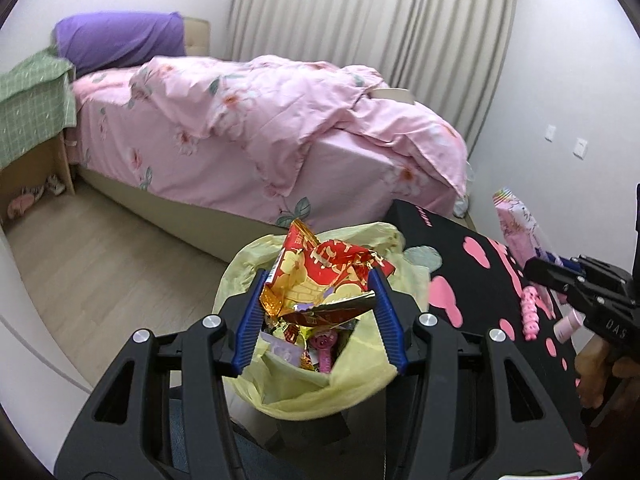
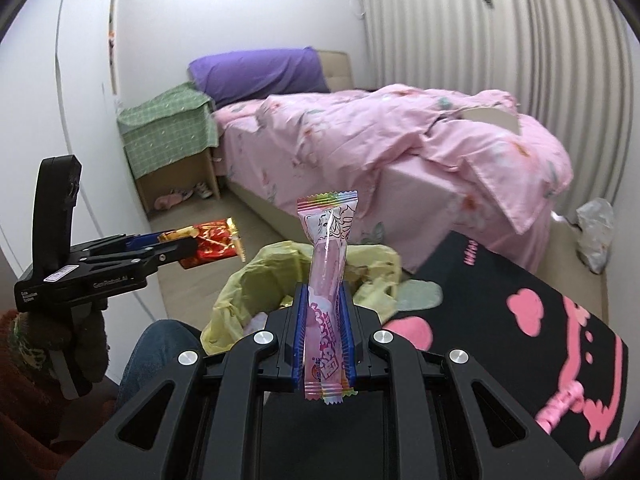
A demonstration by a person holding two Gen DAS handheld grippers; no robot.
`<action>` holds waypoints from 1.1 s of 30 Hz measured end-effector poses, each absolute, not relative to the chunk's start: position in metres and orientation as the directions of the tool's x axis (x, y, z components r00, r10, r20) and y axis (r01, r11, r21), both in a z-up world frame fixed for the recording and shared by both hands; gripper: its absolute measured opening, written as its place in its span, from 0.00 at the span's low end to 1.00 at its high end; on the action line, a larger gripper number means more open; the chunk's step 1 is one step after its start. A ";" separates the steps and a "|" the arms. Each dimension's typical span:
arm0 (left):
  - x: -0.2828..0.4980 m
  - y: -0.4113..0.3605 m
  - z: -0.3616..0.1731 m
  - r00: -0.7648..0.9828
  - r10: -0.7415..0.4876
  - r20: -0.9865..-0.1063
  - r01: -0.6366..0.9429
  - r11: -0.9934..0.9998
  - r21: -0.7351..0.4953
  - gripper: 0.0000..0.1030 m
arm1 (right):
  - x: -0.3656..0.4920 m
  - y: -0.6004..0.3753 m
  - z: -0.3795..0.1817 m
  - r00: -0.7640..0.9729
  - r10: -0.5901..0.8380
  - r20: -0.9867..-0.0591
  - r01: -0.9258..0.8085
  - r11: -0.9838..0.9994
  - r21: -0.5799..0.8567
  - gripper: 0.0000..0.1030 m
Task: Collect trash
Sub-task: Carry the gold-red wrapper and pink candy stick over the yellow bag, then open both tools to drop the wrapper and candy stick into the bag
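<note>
- Left gripper (image 1: 318, 280): blue pads pinch a crumpled red-and-gold snack wrapper (image 1: 320, 276) between them. Wrapper fills the gap from pad to pad and sticks out past the fingertips.
- Directly below and just beyond the left fingertips: the open mouth of the yellow bin bag (image 1: 360, 384). More wrappers lie inside, among them a pink one; their print is too small to read.
- In the right wrist view the left gripper (image 2: 188, 244) sits to the left, held by a gloved hand (image 2: 86, 344), wrapper (image 2: 212, 244) projecting from its tip, left of the bag (image 2: 240, 292).
- Writing on the left gripper body: "GenRobot.AI" on the side; a small white label on top, not legible.
- Right gripper (image 2: 325, 320): pads pressed on a long pink candy sachet (image 2: 328, 248) with rainbow crimped ends. Sachet stands roughly upright, upper end well past the fingertips, lower end hanging behind the pads. Pink lettering on it, not readable.
- Bag mouth lies just ahead of and under the right fingertips, slightly left.
- Right of the bag: black table cover with pink shapes (image 2: 500, 292), pink lettering at its far edge unreadable.
- In the left wrist view the right gripper (image 1: 538, 272) enters from the right edge; "DAS" is printed on its body.
</note>
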State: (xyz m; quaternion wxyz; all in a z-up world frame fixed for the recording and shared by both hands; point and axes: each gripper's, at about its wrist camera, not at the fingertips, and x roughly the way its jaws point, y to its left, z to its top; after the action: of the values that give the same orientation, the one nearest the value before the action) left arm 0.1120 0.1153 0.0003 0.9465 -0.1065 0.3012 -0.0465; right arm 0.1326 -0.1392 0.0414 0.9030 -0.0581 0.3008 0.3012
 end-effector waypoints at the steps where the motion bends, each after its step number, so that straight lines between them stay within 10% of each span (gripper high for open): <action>1: 0.118 0.118 -0.006 0.809 -0.152 -0.568 0.014 0.971 -0.240 0.47 | 0.142 -0.130 0.037 0.621 0.515 -0.590 -0.593 0.802 0.076 0.16; 33: 0.202 0.135 -0.098 0.687 -0.183 -0.703 -0.092 0.938 -0.334 0.52 | 0.262 -0.064 -0.080 0.411 0.543 -0.732 -0.641 0.743 0.191 0.17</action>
State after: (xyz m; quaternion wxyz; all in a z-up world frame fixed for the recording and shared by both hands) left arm 0.2018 0.1354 -0.0983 0.9018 -0.1744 0.3946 -0.0252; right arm 0.2620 -0.0635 -0.0799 0.8379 -0.0594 0.4117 0.3534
